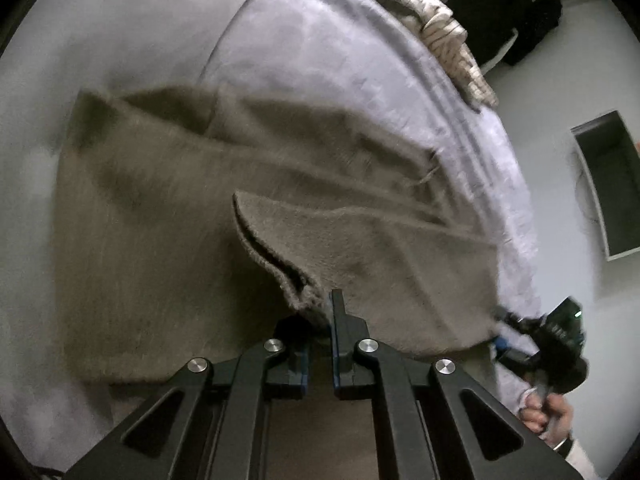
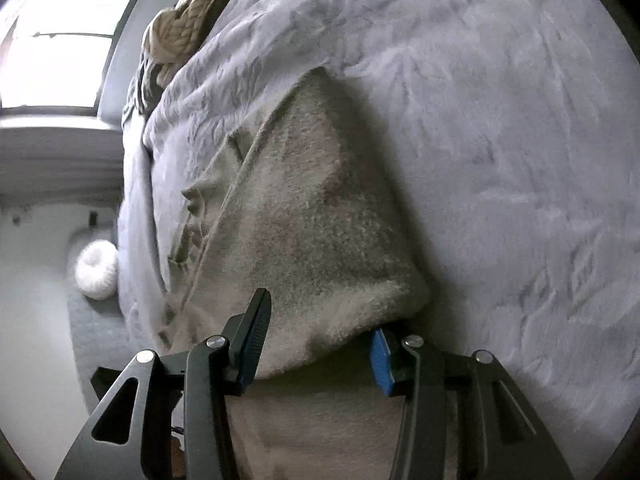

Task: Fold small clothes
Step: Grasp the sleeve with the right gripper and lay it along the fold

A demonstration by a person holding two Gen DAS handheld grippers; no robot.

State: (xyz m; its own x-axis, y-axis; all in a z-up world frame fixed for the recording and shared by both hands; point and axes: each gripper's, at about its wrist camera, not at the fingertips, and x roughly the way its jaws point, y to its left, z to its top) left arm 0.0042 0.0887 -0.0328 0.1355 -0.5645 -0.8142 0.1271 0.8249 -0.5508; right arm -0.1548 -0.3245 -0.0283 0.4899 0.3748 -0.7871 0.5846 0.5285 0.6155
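The left gripper (image 1: 320,312) is clamped on a ribbed edge of the taupe sweater (image 1: 168,208), which lies on the grey blanket (image 2: 500,140) near the bed's side edge. The right gripper (image 2: 320,320) stands with jaws apart around the sweater's rounded folded corner, with bare blanket to its right and a chunky knit throw (image 2: 180,28) far up the bed.

Garment (image 1: 168,216): plain taupe-grey knit. Blanket (image 2: 500,160): pale lavender-grey plush. Throw (image 1: 448,36): cream chunky weave with dark lines. Left tool (image 1: 320,312): black with blue pads and silver pins. Right tool (image 2: 320,332): same colours. Pouf (image 2: 97,270): white, fluffy.
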